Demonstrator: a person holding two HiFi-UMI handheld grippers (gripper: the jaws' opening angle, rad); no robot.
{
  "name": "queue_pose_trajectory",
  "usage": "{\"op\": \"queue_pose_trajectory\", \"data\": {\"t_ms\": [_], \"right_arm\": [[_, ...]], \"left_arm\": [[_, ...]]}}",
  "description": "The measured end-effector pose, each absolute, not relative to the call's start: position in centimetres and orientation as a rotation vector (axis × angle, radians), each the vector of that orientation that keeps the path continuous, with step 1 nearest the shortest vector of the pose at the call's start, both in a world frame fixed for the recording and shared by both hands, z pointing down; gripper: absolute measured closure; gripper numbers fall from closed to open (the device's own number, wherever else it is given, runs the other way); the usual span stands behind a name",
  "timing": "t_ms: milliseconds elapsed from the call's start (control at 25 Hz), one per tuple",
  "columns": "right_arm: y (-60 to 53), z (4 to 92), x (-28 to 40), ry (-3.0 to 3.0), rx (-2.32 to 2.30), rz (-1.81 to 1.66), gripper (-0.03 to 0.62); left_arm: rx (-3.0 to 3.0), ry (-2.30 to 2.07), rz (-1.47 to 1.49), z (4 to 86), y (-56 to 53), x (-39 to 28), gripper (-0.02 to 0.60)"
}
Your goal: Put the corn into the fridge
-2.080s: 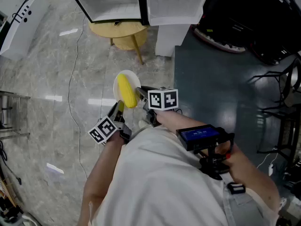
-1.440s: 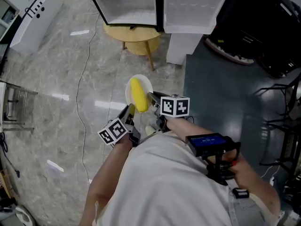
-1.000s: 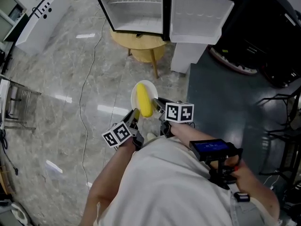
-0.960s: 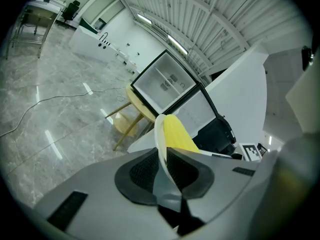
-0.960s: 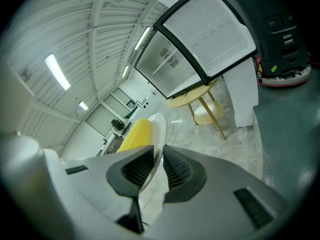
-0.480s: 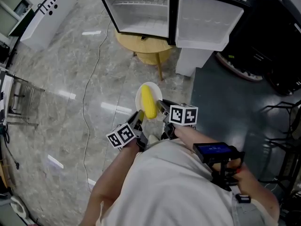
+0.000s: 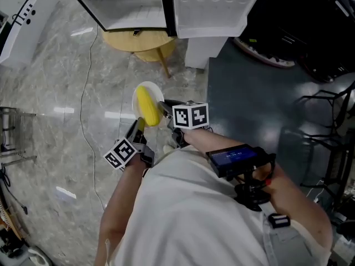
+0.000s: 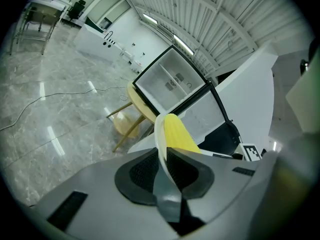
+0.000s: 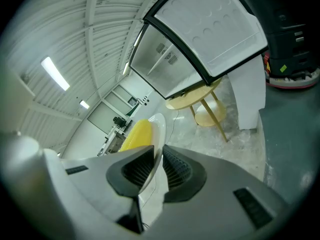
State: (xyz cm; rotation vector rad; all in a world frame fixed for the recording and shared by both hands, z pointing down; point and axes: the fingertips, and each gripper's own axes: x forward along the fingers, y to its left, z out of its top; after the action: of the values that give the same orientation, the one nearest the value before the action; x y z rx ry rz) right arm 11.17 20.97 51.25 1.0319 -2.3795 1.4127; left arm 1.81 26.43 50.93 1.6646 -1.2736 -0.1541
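Since 0.5 s ago the fridge (image 7: 127, 4) has slid to the frame's top.

Head view: corn (image 7: 147, 105) lies on a plate (image 7: 135, 101), well short of the fridge, long axis pointing toward it. The left gripper (image 7: 137, 129) and right gripper (image 7: 164, 109) flank the plate.

Left gripper view: jaws clamped on the plate rim.

Right gripper view: the same, with the fridge open ahead.

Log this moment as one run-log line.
left tongs: shut on plate | right tongs: shut on plate | corn: on plate | fridge: open
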Motion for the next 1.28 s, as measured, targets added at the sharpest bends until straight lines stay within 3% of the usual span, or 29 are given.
{"op": "queue_pose_trajectory", "data": {"t_ms": [1280], "right_arm": [[12.4,52.6,11.9,-2.368,0.897,1.442,0.537]], "left_arm": [[1.588,-1.365,-0.163,52.0,18.5,3.0,0.523]]}}
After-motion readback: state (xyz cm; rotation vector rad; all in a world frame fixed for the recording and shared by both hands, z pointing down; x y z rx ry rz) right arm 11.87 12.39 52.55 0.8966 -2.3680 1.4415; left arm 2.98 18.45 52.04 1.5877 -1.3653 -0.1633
